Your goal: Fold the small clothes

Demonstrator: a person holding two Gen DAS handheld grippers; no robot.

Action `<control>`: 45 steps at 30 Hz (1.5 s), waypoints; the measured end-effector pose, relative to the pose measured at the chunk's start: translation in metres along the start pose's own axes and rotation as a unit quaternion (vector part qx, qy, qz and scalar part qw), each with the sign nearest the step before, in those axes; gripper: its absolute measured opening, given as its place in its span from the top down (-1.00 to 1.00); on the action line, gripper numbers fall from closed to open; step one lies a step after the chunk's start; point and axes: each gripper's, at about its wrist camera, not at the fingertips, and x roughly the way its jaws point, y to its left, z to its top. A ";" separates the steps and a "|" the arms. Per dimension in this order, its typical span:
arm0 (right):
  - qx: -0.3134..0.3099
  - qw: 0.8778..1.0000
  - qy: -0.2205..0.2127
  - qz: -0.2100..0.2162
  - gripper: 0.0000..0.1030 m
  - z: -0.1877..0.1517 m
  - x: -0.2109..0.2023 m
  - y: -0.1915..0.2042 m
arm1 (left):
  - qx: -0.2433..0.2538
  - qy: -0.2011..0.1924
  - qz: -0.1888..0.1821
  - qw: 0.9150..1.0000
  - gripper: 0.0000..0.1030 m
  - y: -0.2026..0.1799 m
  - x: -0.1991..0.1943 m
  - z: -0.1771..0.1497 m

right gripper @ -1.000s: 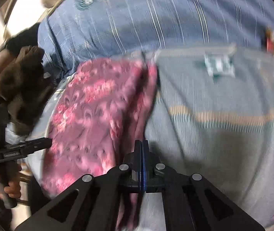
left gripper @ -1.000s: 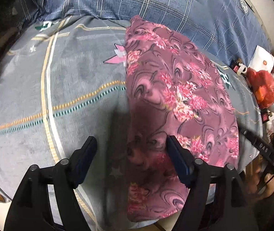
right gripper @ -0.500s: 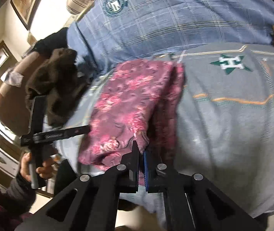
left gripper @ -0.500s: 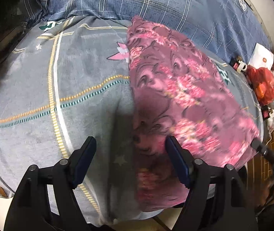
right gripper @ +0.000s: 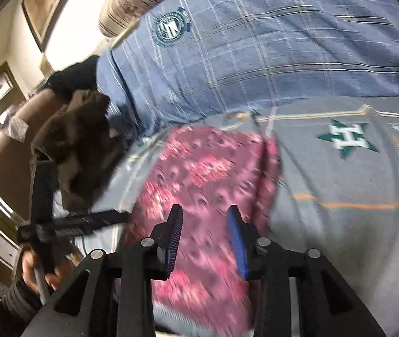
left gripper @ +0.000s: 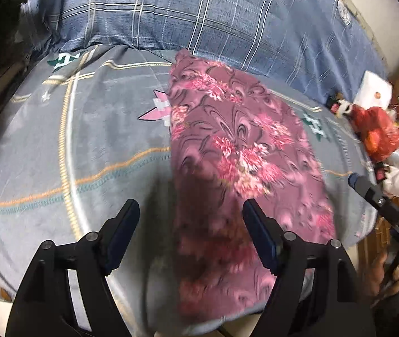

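Both grippers are empty on my end. My left gripper (left gripper: 189, 233) has its jaws spread wide, holding nothing, hovering over the near edge of the bed. My right gripper (right gripper: 205, 237) has its jaws apart too, a narrower gap, with nothing pinched between them.

As for the pink flowered cloth (left gripper: 236, 174), it's lying flat on the grey bedspread (left gripper: 95, 140), a long strip running from the near edge of the bed up toward the blue plaid blanket (left gripper: 227, 16) at the back. From the left camera the cloth sits under the right-hand finger and the space between the fingers, while the left-hand finger is over bare bedspread. From the right camera the cloth (right gripper: 207, 174) is straight ahead below the fingers, and one long edge looks doubled over, though it's pretty blurry, so I can't swear to it.

Other stuff: a red plastic bag (left gripper: 379, 134) off the far right of the bed, and a brown fuzzy garment (right gripper: 73, 146) heaped at the left of the right camera's view.
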 end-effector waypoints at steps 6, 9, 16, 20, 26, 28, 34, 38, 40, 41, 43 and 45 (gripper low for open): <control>-0.046 0.993 0.081 -0.069 0.48 -0.015 0.054 -0.001 | -0.015 0.029 0.004 0.999 -0.57 0.003 0.029 0.003; -0.030 0.997 0.046 -0.047 0.38 0.011 0.042 -0.002 | -0.014 -0.003 0.008 1.000 -0.57 0.003 0.013 0.022; 0.051 0.992 0.070 -0.093 0.47 0.045 0.095 -0.043 | -0.019 0.002 0.048 0.999 -0.57 -0.009 0.044 0.065; 0.050 0.997 0.013 -0.062 0.91 0.049 0.083 -0.044 | -0.016 -0.003 0.049 0.999 -0.57 -0.015 0.052 0.070; 0.044 0.993 0.051 -0.100 0.72 0.047 0.096 -0.055 | -0.024 0.017 0.044 0.999 -0.58 -0.017 0.074 0.076; 0.042 0.994 0.035 -0.094 0.70 0.051 0.081 -0.047 | -0.019 0.014 0.047 0.999 -0.58 -0.018 0.073 0.077; 0.010 0.998 0.013 -0.054 0.63 0.049 0.065 -0.026 | -0.018 0.013 0.049 0.999 -0.58 -0.022 0.073 0.076; -0.004 0.995 0.059 -0.080 0.68 0.035 0.088 -0.032 | -0.026 0.019 0.043 0.999 -0.58 -0.019 0.073 0.076; 0.011 0.995 0.064 -0.075 0.67 0.046 0.083 -0.034 | -0.027 0.020 0.034 0.999 -0.57 -0.016 0.069 0.077; 0.028 0.996 0.051 -0.067 0.65 0.051 0.079 -0.038 | -0.028 0.014 0.030 0.999 -0.57 -0.015 0.065 0.079; 0.068 0.995 0.027 -0.063 0.32 0.062 0.074 -0.051 | -0.042 -0.002 0.027 0.999 -0.57 -0.009 0.058 0.086; 0.089 0.993 0.033 -0.071 0.30 0.073 0.085 -0.063 | -0.055 0.002 0.024 0.998 -0.57 -0.006 0.059 0.093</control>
